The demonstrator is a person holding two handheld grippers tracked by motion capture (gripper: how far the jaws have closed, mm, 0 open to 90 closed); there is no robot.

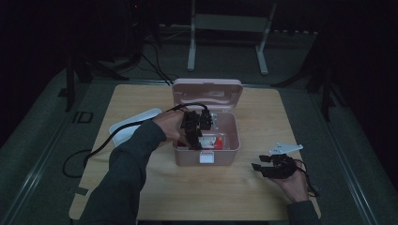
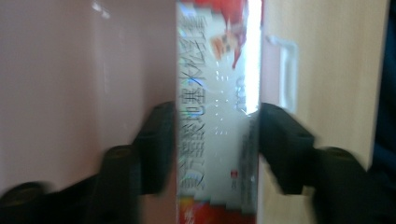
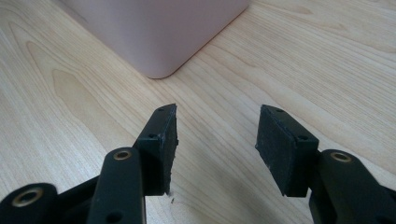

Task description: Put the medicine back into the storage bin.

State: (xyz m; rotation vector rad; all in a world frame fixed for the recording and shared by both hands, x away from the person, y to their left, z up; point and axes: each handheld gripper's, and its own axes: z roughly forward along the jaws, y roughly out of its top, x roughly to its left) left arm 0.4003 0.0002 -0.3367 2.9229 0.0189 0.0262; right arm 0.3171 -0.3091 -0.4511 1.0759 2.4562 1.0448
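Wooden table (image 1: 155, 187): left tongs (image 2: 217, 140) straddle carton (image 2: 217, 116); right tongs (image 3: 217, 149) open

Left claw (image 1: 202, 123) inside open pink box (image 1: 206, 157), right claw (image 1: 263, 164) on table (image 1: 225, 187)

1. Worktop (image 3: 289, 56): pale wood grain, smooth, matt.
2. Pink box (image 1: 225, 157): smooth plastic, soft sheen.
3. Carton (image 2: 217, 116): printed card, glossy, glittering foil-like finish.
4. Right hand-held gripper (image 3: 217, 149): black plastic, matt; pads (image 3: 280, 149) faintly rough, rubbery-looking.
5. White lid (image 1: 126, 126): smooth plastic.
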